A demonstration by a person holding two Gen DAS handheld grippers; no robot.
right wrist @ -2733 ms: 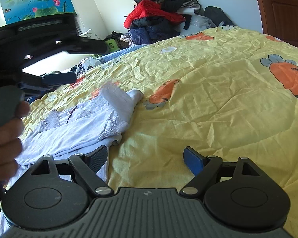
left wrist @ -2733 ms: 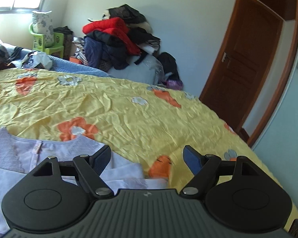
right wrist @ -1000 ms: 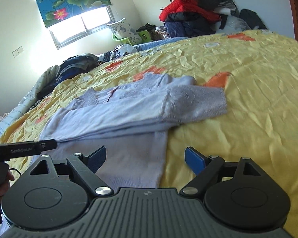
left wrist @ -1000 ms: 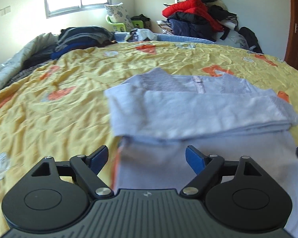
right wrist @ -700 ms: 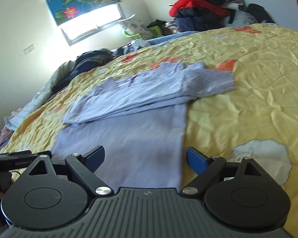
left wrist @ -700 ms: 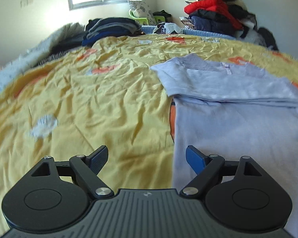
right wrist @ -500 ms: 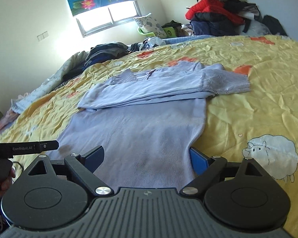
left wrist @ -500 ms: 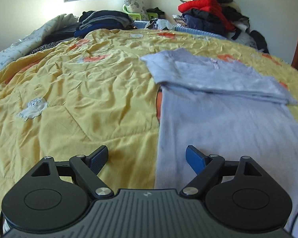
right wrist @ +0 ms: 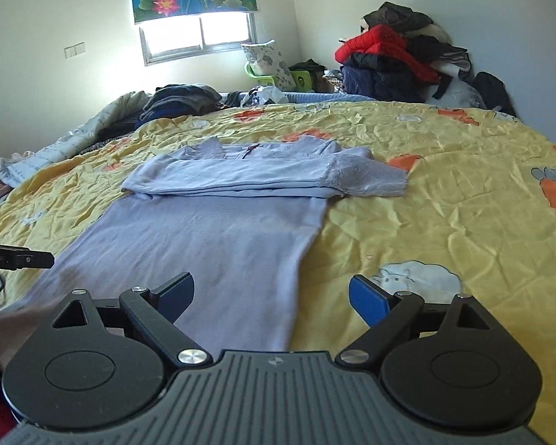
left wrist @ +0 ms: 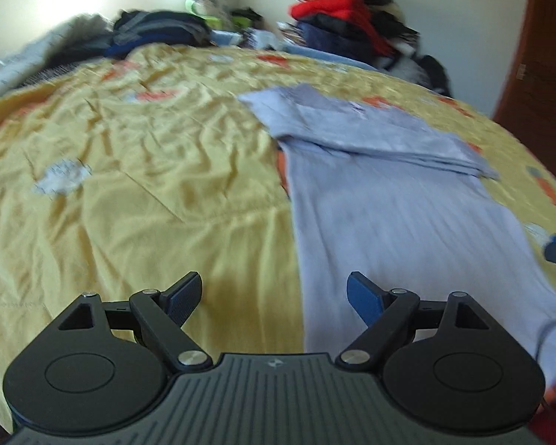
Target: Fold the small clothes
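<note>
Lavender garment (right wrist: 211,237) lies flat on a yellow bedspread (right wrist: 444,200), its sleeves folded across the chest. Left gripper (left wrist: 274,296) and right gripper (right wrist: 271,296) hover over its bottom hem, one at each corner, fingers spread wide, holding nothing.
</note>
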